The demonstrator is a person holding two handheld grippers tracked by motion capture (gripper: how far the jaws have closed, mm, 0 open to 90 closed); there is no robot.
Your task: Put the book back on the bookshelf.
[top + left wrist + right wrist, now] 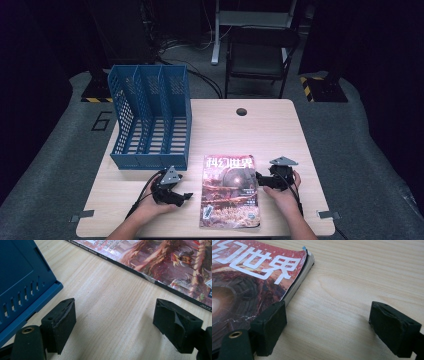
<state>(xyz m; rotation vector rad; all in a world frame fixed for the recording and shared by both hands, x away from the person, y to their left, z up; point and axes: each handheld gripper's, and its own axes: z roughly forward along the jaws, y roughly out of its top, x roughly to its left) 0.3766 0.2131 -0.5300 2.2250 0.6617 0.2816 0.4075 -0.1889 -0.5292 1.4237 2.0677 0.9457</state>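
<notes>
On our table (280, 130), the magazine (230, 192) lies between our two grippers, left (184, 196) and right (259, 179); the file rack (150, 120) stands behind the left one.

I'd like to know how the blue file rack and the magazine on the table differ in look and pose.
The file rack is plain blue slotted plastic, while the magazine has a reddish picture cover with white characters. The file rack stands upright with three open compartments; the magazine lies flat and closed. The file rack sits at the table's left rear, the magazine near the front middle. Both rest on the table, unheld.
</notes>
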